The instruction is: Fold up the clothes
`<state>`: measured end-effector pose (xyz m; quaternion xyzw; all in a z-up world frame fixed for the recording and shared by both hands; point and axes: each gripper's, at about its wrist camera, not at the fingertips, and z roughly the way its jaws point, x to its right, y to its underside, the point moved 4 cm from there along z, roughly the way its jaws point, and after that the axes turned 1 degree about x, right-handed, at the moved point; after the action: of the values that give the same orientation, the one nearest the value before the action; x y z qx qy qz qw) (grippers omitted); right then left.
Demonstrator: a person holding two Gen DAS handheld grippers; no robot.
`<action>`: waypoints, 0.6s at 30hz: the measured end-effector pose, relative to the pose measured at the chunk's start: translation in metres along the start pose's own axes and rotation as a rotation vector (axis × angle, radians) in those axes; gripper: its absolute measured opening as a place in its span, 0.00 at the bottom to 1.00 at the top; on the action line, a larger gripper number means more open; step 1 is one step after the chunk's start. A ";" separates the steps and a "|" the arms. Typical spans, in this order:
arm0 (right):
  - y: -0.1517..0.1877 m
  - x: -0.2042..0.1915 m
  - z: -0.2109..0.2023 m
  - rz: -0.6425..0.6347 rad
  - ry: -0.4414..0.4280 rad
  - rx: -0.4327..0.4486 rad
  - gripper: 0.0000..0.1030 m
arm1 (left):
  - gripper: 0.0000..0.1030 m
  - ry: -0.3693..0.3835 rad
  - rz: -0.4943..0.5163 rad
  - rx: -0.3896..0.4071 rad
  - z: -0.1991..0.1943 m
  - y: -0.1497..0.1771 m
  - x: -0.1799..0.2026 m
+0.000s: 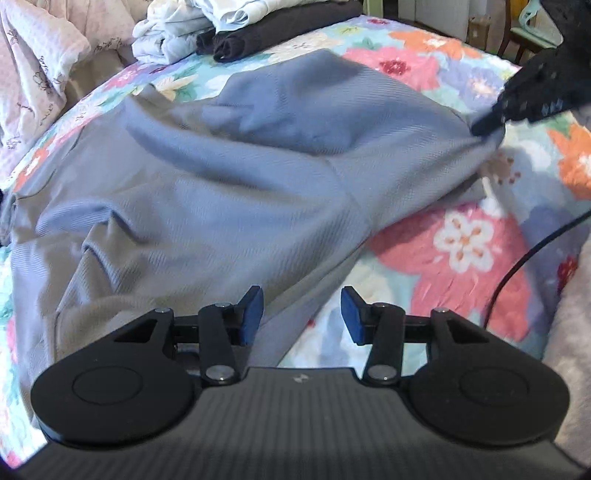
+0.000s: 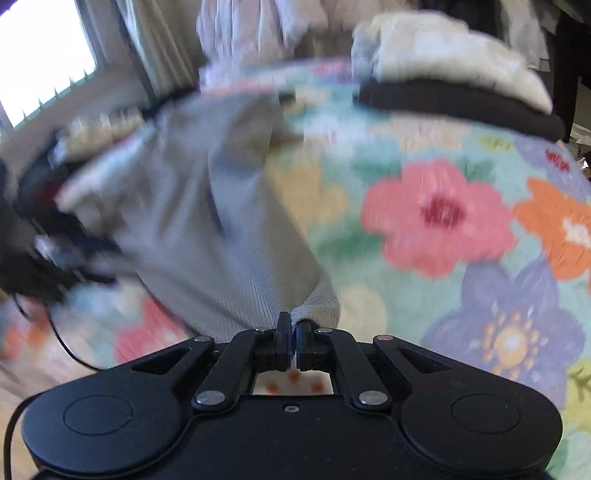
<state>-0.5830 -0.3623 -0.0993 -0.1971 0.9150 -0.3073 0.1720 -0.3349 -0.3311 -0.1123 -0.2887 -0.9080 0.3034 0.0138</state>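
Grey garment [image 1: 207, 192] sprawls rumpled across the floral bedspread [image 1: 461, 251], its left end running out of the frame. Left gripper [image 1: 302, 314] hangs above the near hem, blue pads spread wide, nothing between them. Right gripper [image 2: 290, 332] is pinching a corner of that grey cloth tight; from the left wrist view it's only a dark blur at the far edge. Folded pile [image 1: 258, 33] sits at the back, top cut off. The right wrist view is badly smeared on its left side.
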 end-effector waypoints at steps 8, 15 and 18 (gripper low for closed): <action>-0.051 0.007 -0.019 0.021 -0.045 0.123 0.47 | 0.45 -0.054 -0.026 0.086 -0.019 -0.012 -0.015; -0.125 0.014 -0.017 0.023 -0.127 0.196 0.48 | 0.46 -0.052 -0.030 0.053 -0.009 -0.009 -0.021; -0.146 0.013 -0.012 0.085 -0.228 0.173 0.56 | 0.46 -0.042 -0.017 0.048 -0.003 -0.010 -0.022</action>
<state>-0.5622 -0.4694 -0.0007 -0.1761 0.8672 -0.3528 0.3039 -0.3213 -0.3473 -0.1007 -0.2743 -0.9029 0.3310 0.0043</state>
